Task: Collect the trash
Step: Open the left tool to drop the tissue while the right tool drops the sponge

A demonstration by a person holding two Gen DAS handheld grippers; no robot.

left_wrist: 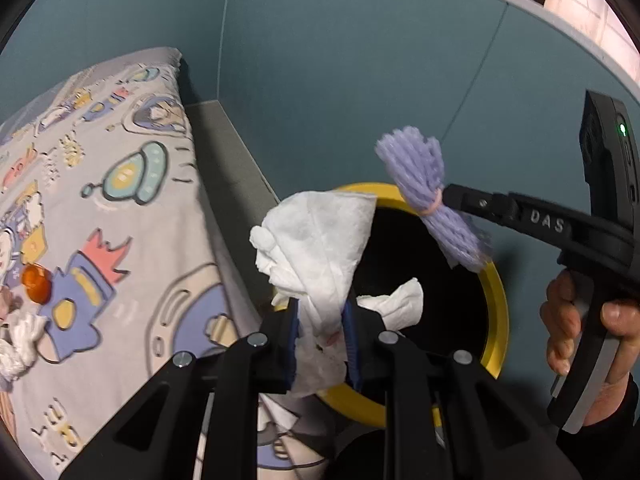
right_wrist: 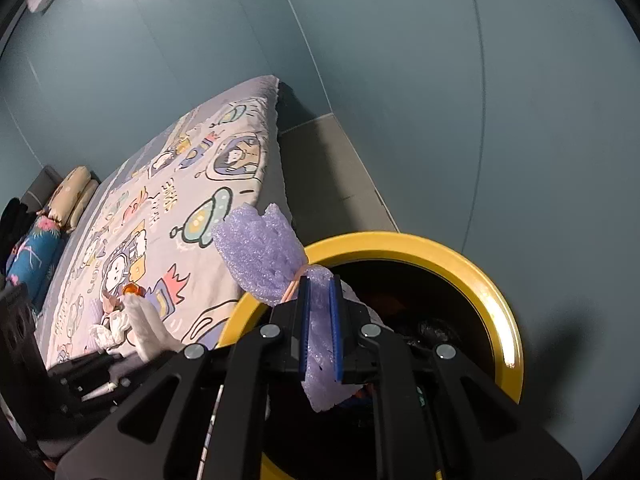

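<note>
Holding both loads over the bin (left_wrist: 496, 312): left gripper (left_wrist: 322, 344) is clamped on a crumpled white tissue (left_wrist: 316, 240), which stands up above the yellow rim on the bed side; right gripper (right_wrist: 319, 312) is clamped tight on a purple foam net (right_wrist: 260, 256) tied at the waist with a pink rubber band (left_wrist: 430, 208), hanging above the bin's mouth. Another tissue scrap (left_wrist: 396, 304) shows inside the black opening.

Handling, judged from looks: tissue is very light, limp and tears easily, so a pinch through the bunched middle, as now, suits it; loose flaps may cling to the blue pads on letting go. Foam net is light, springy and squashes flat; best hold is at or just beside the banded waist, where it is firmest.

More trash lies on the bed (right_wrist: 192, 216) near its close edge: an orange wrapper (left_wrist: 37, 283) and twisted white tissue (right_wrist: 146, 330), small and soft, likely needing a low pinch against the yielding patterned sheet.
</note>
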